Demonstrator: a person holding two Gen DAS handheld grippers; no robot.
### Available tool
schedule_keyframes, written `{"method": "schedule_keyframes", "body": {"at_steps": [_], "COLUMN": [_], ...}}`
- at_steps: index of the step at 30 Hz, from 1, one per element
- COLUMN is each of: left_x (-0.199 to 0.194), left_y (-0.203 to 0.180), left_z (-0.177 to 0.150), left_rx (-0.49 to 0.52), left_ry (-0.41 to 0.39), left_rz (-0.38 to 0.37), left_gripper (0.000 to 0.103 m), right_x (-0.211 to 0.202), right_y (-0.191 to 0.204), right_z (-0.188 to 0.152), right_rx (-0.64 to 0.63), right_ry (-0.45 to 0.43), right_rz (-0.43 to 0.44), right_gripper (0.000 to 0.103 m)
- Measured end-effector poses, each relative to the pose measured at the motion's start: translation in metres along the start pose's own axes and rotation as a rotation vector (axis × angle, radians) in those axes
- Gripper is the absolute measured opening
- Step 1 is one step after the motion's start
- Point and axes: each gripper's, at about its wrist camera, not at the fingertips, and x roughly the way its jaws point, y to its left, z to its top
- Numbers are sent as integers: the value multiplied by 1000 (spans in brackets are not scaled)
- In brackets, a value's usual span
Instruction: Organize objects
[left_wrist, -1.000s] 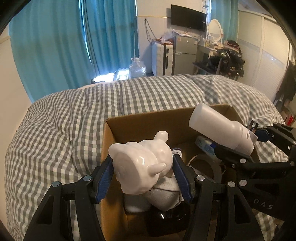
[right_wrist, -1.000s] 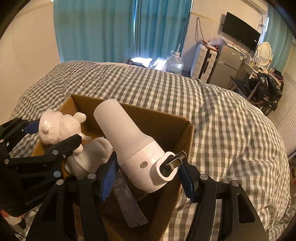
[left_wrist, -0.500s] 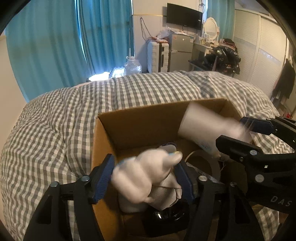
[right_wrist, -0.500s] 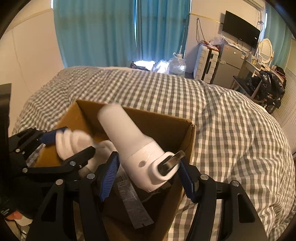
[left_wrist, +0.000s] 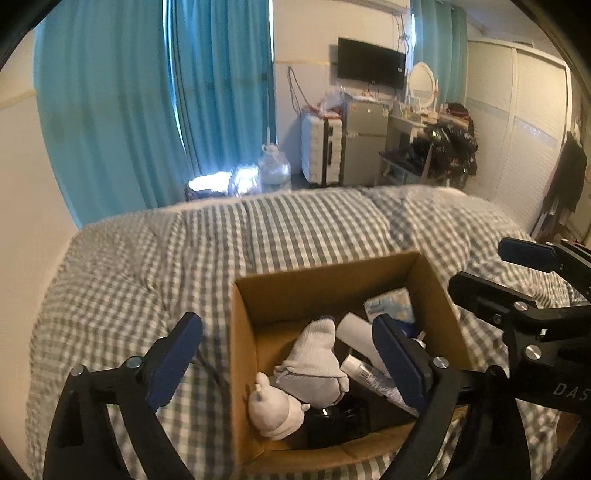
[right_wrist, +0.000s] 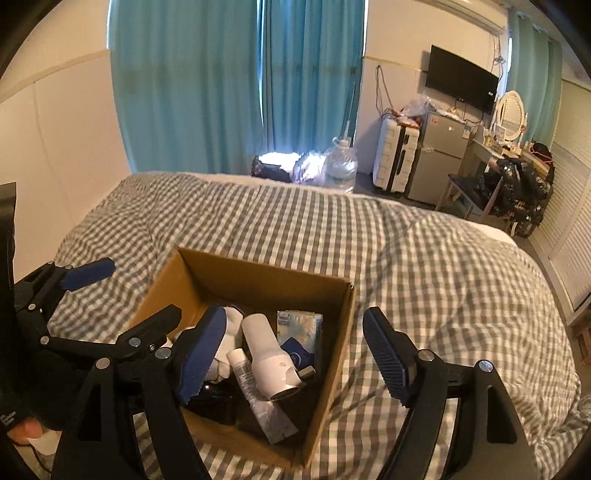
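Note:
A cardboard box (left_wrist: 325, 275) (right_wrist: 334, 354) stands on the checked bed. In it lie a white bear figurine (left_wrist: 275, 410), a white sock (left_wrist: 314, 360), a white bottle (right_wrist: 267, 356) (left_wrist: 356, 338), a tube (right_wrist: 255, 397) (left_wrist: 373, 376), a tissue pack (right_wrist: 299, 326) (left_wrist: 389, 306) and a black object (left_wrist: 336, 421). My left gripper (left_wrist: 291, 367) is open and empty above the box's left side. My right gripper (right_wrist: 295, 354) is open and empty above the box; it also shows at the right of the left wrist view (left_wrist: 524, 269).
The grey-and-white checked duvet (right_wrist: 424, 266) covers the bed all around the box. Beyond the bed are teal curtains (right_wrist: 236, 85), a water jug (right_wrist: 341, 166), a white suitcase (right_wrist: 393, 162), a small fridge (right_wrist: 439, 158) and a cluttered desk (right_wrist: 517, 177).
Both grippers opened and pulled up and back. The bear figurine dropped from the left gripper into the box and the white bottle dropped from the right gripper into the box.

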Motion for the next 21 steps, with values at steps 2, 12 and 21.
{"method": "schedule_keyframes", "body": {"at_steps": [2,12,21], "left_x": [-19,-119,-186], "left_y": [-1,1,0], "left_z": [6,32,36], "left_rx": [3,-12,-16], "left_ry": [-30,-199,-299], "left_rz": [16,74,82], "left_gripper": [97,102,103], "right_x": [-18,-128,-206], "right_y": [1,2,4], "right_z": [3,22,24], "right_rx": [-2,-8,0], "right_ry": [-24,-185,-303], "right_rz": [-9,-60,-111], "right_gripper": [76,88,97]}}
